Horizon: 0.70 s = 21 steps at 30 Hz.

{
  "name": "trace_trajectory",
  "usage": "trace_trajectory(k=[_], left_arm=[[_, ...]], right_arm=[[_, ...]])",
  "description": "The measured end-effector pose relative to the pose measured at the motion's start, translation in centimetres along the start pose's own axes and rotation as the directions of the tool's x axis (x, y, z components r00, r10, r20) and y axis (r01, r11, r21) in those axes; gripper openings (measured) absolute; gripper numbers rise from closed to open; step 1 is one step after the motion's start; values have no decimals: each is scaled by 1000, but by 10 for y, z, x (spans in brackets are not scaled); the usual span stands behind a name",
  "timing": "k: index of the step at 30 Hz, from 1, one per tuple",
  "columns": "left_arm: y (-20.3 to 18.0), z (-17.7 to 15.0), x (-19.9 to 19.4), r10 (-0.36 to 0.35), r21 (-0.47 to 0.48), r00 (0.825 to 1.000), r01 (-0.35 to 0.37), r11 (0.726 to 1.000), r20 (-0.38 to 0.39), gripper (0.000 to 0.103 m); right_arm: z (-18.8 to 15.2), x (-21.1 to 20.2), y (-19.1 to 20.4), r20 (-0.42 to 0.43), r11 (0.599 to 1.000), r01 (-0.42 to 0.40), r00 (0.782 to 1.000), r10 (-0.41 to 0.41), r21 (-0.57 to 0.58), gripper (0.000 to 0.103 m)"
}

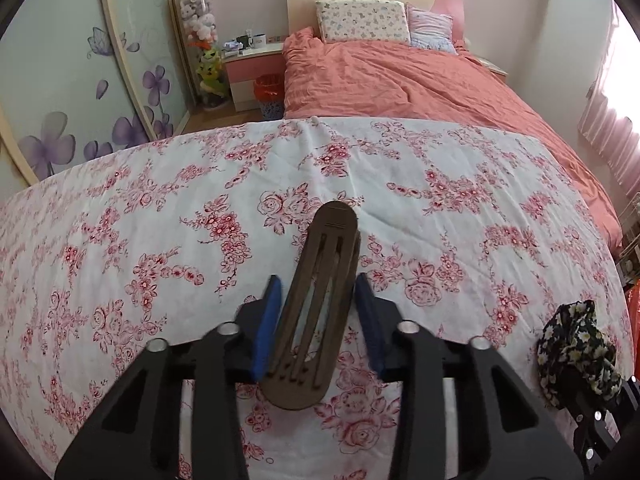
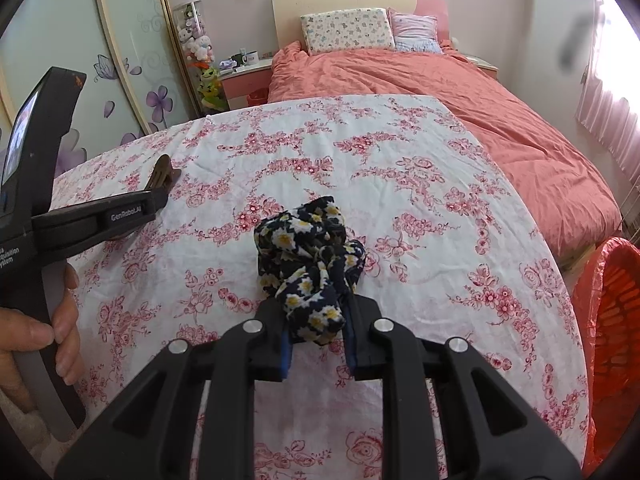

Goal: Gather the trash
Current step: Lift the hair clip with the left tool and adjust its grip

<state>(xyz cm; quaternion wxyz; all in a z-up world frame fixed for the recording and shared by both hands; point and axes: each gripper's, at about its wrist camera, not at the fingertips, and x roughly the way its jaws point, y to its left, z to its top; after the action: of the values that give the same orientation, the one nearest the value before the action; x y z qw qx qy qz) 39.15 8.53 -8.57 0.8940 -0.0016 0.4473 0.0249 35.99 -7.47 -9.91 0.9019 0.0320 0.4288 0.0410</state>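
Observation:
My left gripper (image 1: 318,296) is shut on a brown hair clip (image 1: 316,304), held above the floral tablecloth (image 1: 160,220); the clip's tip points away from me. The clip also shows in the right wrist view (image 2: 162,172), sticking out of the left gripper (image 2: 158,194). My right gripper (image 2: 316,332) is shut on a dark floral scrunchie (image 2: 310,256), which bulges out ahead of the blue pads. The scrunchie also shows at the right edge of the left wrist view (image 1: 572,348).
A bin lined with a red bag (image 2: 612,328) stands at the table's right side. A bed with a coral duvet (image 1: 420,80) lies beyond the table. A second red-lined bin (image 1: 268,92) and a nightstand (image 1: 252,64) stand by the bed.

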Motion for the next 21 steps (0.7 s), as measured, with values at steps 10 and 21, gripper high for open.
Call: trace_trajectory(k=[10,21], left_arm=[[18,-44,-34,-42,9,999,42,999,-7,36],[16,-97,-72,-44,5,999,44,999,2,36]], right_arm=[[-10,-9,-2,-2,1000,-3,1000,3,-4,19],[-43,-34,0,-1,998,28,1000,-28,-54,20]])
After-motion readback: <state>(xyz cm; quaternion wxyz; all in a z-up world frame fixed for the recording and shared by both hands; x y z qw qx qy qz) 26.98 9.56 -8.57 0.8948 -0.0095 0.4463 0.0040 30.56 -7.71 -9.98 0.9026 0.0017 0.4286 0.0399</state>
